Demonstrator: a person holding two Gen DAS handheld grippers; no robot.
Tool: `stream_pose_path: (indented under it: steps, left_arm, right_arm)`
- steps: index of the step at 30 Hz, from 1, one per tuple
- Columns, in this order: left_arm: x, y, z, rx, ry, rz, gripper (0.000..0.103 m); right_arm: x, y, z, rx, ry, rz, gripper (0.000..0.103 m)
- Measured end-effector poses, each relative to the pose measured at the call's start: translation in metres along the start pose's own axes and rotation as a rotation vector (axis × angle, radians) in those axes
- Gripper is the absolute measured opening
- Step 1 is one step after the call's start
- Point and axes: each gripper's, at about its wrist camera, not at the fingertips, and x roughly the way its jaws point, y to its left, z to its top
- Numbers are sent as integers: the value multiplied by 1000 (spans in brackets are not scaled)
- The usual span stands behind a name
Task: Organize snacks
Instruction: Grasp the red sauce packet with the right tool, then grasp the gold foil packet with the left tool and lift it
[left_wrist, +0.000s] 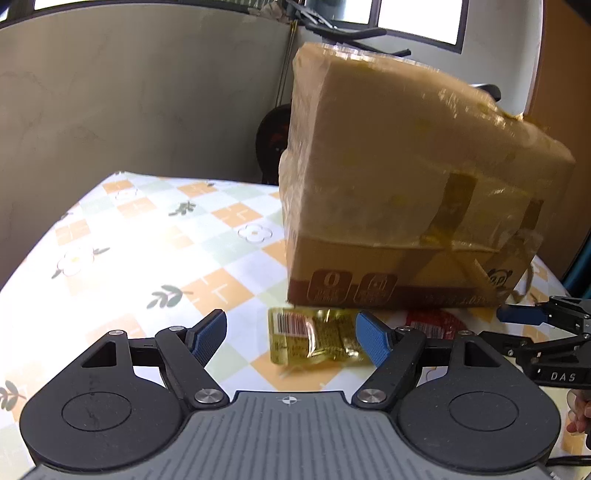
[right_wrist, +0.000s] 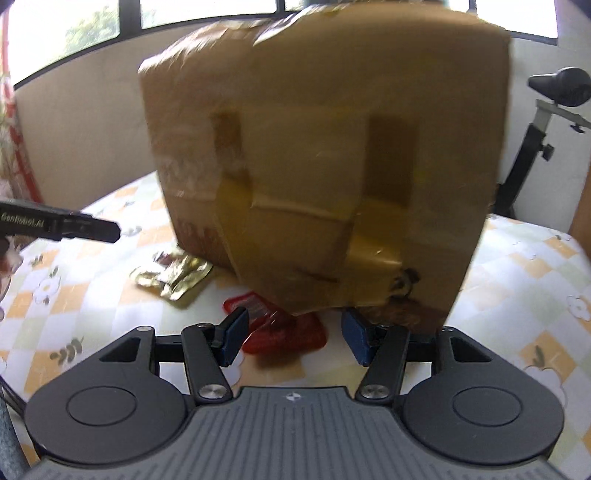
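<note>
Both grippers low over the desk (left_wrist: 122, 236) w/ its checked flower-print cloth; big taped cardboard box (left_wrist: 399, 184) fills the middle of both views, blurred, tilted, one bottom edge near the cloth; can't tell if it touches or what carries it.

Left gripper (left_wrist: 291, 336): jaws roughly half apart, blue pads clear on both sides; nothing gripped; gold snack packet (left_wrist: 314, 339) lies flat on the cloth in the gap betw. the pads, just in front of the box's lower edge; pads not pressing on it as far as the left wrist view shows.

Right gripper (right_wrist: 295, 336): jaws part open, a bit narrower than the left's; red snack packet (right_wrist: 288, 332) sits on the cloth betw. the pads, partly tucked under the box's near corner; no squeeze visible, pads stand off it.

From the right wrist view the gold packet shows crumpled to the left of the red one, the 2 close but apart; left gripper's black finger pokes in at far left.

Behind: beige wall, windows, exercise-bike saddle (right_wrist: 569, 86) at right.
</note>
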Motion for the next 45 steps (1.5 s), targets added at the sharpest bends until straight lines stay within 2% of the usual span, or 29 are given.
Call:
stream_pose_path:
  steps: [3,7,12,16,18,20,23,31,45]
  left_arm:
    - [2,1,-3,-8,11,2,79]
    - [3,1,-4,-14,12,-4,79]
    - [7,0,-5,-14,22,-2,79]
    - [10,-3,-5,-7,30,-1,79]
    - [13,-5,-6,-3,34,-1,79]
    - [15,-6,-7,-1,37,-1,79]
    - [18,-10,-9,2,45,-1,79]
    - [25,-18,-14,15,62,-6,79]
    - [38,-25,-20,48,90,-6,79]
  right_arm:
    - [12,6,0,-28,31,16,65]
    - [29,8,3,-41,56,13,79]
    - [49,12,4,-86,123,23,80]
    - [50,12,2,-65,103,19,84]
    - [48,12,-1,-73,89,26,81]
    - [43,11,-3,-76,70,38,66]
    - [36,6,-6,-44,49,57,62]
    - [31,7,-8,-26,34,50,59]
    - [27,6,-10,-18,8,57,59]
